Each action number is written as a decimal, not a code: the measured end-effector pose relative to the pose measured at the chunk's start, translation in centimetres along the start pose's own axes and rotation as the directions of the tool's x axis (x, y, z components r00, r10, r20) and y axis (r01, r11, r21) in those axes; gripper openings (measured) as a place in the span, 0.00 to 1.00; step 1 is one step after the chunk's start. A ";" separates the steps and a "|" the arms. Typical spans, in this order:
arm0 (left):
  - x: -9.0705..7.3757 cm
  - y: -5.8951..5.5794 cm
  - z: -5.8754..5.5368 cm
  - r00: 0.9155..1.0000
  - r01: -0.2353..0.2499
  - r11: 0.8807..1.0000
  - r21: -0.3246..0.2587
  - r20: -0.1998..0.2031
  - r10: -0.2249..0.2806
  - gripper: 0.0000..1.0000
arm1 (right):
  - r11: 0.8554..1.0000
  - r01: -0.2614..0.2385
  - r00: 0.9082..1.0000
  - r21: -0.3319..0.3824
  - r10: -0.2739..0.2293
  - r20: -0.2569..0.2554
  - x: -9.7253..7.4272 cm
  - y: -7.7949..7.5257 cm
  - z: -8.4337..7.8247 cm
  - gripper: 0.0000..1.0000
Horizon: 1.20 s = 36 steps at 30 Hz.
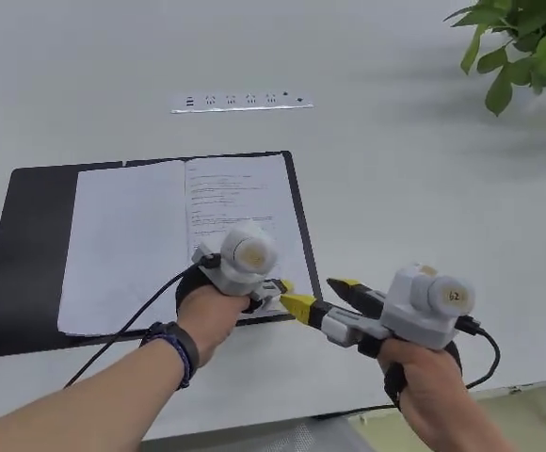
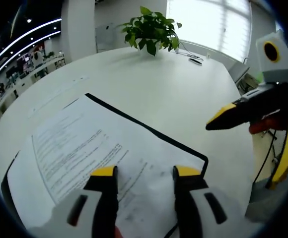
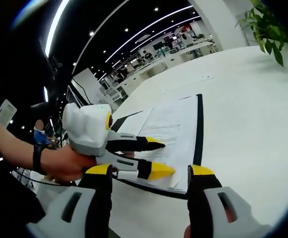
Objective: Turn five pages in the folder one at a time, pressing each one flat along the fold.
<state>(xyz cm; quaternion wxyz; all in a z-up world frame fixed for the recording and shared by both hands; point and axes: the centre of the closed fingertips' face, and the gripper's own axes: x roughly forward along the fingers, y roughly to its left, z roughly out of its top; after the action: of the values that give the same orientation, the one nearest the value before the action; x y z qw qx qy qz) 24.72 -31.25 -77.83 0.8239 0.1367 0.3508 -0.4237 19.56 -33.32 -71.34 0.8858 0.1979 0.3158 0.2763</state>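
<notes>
A black folder (image 1: 28,254) lies open on the white table, with a blank sheet (image 1: 122,245) on its left side and a printed page (image 1: 240,202) on its right. My left gripper (image 1: 275,288) hovers over the printed page's lower right corner (image 2: 149,173), open, with nothing between its fingertips (image 2: 104,171). Just right of the folder's edge, my right gripper (image 1: 320,294) points left at that same corner, also open and holding nothing. In the right gripper view the left gripper (image 3: 156,156) sits in front of the page (image 3: 174,124).
A white power strip (image 1: 242,102) lies on the table beyond the folder. A green potted plant (image 1: 522,47) stands at the far right corner. Each gripper trails a black cable (image 1: 132,325), and the table's front edge (image 1: 461,395) runs close under my right hand.
</notes>
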 end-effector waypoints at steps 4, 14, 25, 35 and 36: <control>-0.3 0.6 -0.1 1.000 -0.009 0.999 -0.045 0.016 0.010 0.37 | 1.000 -0.008 1.000 0.008 0.009 -0.003 1.3 -0.6 0.4 0.59; -0.9 0.9 -0.6 0.999 -0.005 0.995 -0.101 0.034 0.008 0.30 | 0.998 -0.041 0.999 0.052 0.040 0.019 4.3 -2.2 2.1 0.56; -2.2 0.4 -1.6 1.000 -0.005 0.991 -0.137 0.020 0.008 0.34 | 0.983 -0.098 0.995 0.154 0.095 0.025 6.6 -2.3 1.6 0.47; -4.3 0.5 -2.0 0.999 0.002 0.974 -0.226 0.033 0.005 0.47 | 0.975 -0.108 0.993 0.194 0.094 0.078 5.5 -2.3 1.9 0.29; -4.5 0.5 -1.9 0.999 -0.001 0.973 -0.230 0.035 0.009 0.48 | 0.975 -0.106 0.993 0.197 0.092 0.079 5.5 -2.3 1.9 0.27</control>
<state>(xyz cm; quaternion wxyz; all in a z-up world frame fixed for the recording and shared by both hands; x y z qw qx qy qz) 22.49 -27.20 -76.15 0.8412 0.0337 0.3825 -0.3807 25.24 -32.05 -73.68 0.8569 0.3115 0.3008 0.2797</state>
